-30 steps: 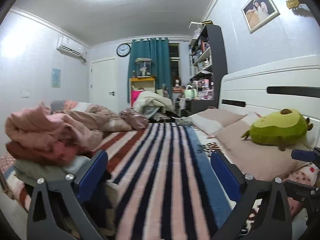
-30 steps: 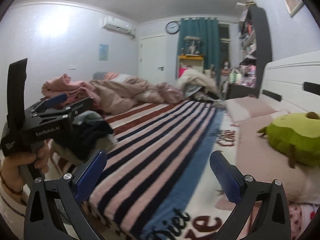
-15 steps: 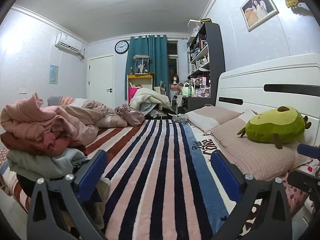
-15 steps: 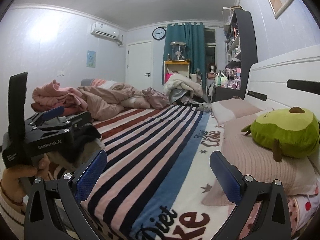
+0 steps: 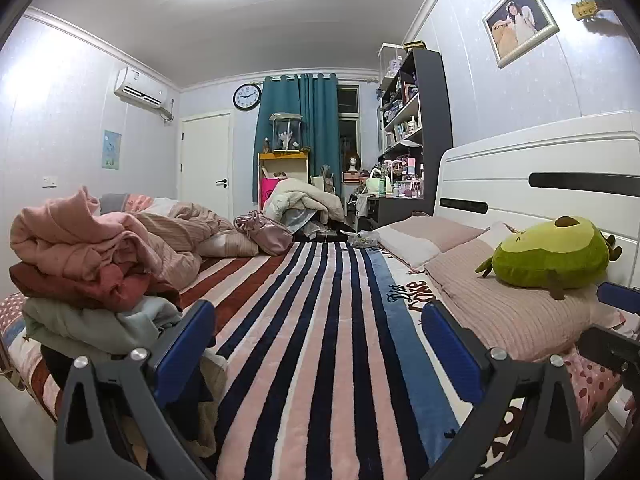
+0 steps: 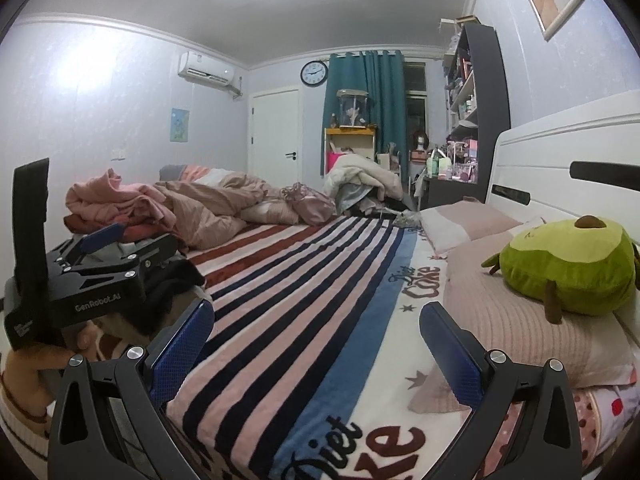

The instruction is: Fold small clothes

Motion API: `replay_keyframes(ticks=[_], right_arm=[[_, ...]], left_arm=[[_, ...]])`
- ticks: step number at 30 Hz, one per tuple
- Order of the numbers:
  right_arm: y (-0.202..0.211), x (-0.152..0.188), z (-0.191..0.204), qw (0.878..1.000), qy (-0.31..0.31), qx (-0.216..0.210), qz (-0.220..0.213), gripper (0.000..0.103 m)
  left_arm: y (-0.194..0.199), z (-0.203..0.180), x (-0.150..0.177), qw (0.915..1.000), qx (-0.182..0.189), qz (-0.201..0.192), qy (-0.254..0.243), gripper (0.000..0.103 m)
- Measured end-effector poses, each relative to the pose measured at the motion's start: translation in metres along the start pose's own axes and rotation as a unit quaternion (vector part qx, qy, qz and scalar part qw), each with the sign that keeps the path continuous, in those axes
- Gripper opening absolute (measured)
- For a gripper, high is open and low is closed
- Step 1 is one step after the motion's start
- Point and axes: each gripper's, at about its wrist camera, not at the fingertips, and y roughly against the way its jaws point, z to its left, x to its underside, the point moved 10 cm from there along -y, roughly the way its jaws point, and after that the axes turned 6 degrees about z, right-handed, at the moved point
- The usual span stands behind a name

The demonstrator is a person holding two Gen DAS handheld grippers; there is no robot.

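Both cameras have levelled; left gripper [image 5: 318,334] and right gripper [image 6: 316,334] gape empty, the clothes pile [image 5: 92,276] left of the left gripper, liable to topple if snagged.

Your clothes sit in a loose pile [image 5: 86,276] on the left side of the bed, unfolded and crumpled. On top lies a pale pink garment [image 5: 68,236], bunched into soft ridges. Under it you see a dark red piece [image 5: 92,286], lying flatter, and below that a grey-green one [image 5: 92,326] sagging over the edge. A black garment [image 6: 168,284] lies at the pile's near foot, rumpled, with a beige piece [image 5: 210,412] beneath it.
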Motion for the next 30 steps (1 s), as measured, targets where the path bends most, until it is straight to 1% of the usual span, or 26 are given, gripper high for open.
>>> replay_keyframes(ticks=[13, 30], right_arm=[[0.007, 0.0, -0.006, 1.0, -0.004, 0.011, -0.007, 0.103], [0.013, 0.006, -0.005, 1.0, -0.015, 0.024, -0.011, 0.103]], left_arm=[[0.008, -0.009, 0.005, 0.9999, 0.012, 0.003, -0.004, 0.102], [0.01, -0.01, 0.006, 0.9999, 0.007, 0.002, -0.008, 0.102]])
